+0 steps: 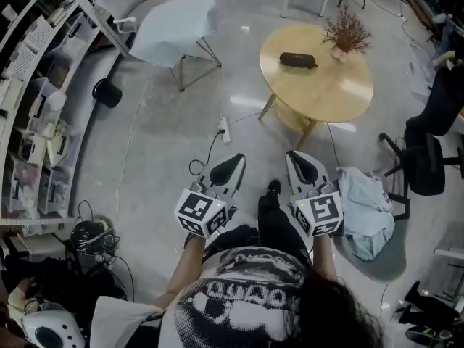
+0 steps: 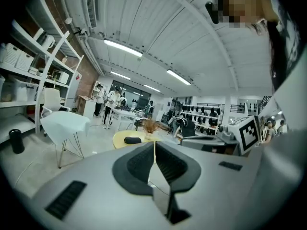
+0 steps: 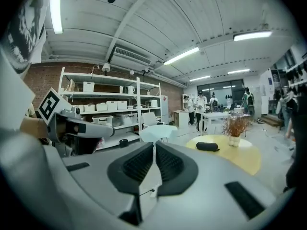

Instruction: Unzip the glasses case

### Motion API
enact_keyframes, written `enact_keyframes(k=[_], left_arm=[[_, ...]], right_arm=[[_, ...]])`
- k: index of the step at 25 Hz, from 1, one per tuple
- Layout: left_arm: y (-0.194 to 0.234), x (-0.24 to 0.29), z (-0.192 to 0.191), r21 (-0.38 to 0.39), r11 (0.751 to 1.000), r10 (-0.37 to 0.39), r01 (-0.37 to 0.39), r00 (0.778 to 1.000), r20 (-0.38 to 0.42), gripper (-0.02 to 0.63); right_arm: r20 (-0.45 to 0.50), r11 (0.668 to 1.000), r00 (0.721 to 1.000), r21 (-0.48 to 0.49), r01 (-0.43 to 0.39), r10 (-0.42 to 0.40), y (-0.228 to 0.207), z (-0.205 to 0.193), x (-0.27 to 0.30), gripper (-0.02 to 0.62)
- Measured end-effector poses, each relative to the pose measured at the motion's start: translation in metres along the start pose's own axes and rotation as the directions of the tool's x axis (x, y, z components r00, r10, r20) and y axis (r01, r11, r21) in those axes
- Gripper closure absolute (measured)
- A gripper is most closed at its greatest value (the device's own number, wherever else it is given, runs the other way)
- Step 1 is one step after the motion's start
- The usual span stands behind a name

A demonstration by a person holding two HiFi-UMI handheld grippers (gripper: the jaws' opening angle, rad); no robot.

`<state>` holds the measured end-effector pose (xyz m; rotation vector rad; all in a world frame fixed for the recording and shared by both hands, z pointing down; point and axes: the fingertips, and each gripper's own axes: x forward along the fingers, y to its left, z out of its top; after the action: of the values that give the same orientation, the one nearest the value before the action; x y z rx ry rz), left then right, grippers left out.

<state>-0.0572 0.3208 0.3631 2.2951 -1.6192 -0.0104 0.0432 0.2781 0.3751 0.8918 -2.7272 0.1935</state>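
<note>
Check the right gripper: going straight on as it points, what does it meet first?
Nothing close: the right gripper aims left of the round table, towards the pale blue chair; depth unclear, floor may come first.
</note>
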Motion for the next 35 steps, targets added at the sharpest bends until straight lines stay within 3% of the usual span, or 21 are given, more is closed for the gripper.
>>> enact_keyframes(k=[3,8,13,26,35], left_arm=[[0.007,0.05,0.019,0.03,0.999,0.012,-0.012,1.0,0.013,0.588],[0.01,0.123,0.049,0.147,0.989,0.002,-0.003,1.0,0.012,0.588],[0.01,0.167,0.053,0.199,0.98,0.015,-0.01,1.0,-0.026,0.587],[0.021,0.219,0.055,0.214,0.976,0.051,-0.03,0.995,-0.091,0.587],[0.036,0.246,0.056,0.25,0.968,0.011,0.026,0.989,-0.147,0.587]], right_arm=[[0.008,1.0,1.0,-0.017,-0.009,0.009,-0.047,0.01,0.02,0.578],[-0.005,1.0,1.0,-0.005,0.017,-0.017,-0.124,0.02,0.051,0.578],[0.005,1.0,1.0,0.002,0.012,-0.012,-0.174,0.026,0.076,0.574],[0.017,0.998,1.0,0.058,-0.018,0.017,-0.218,0.025,0.107,0.565],[0.009,0.989,0.995,0.118,0.094,-0.095,-0.259,0.014,0.112,0.563]])
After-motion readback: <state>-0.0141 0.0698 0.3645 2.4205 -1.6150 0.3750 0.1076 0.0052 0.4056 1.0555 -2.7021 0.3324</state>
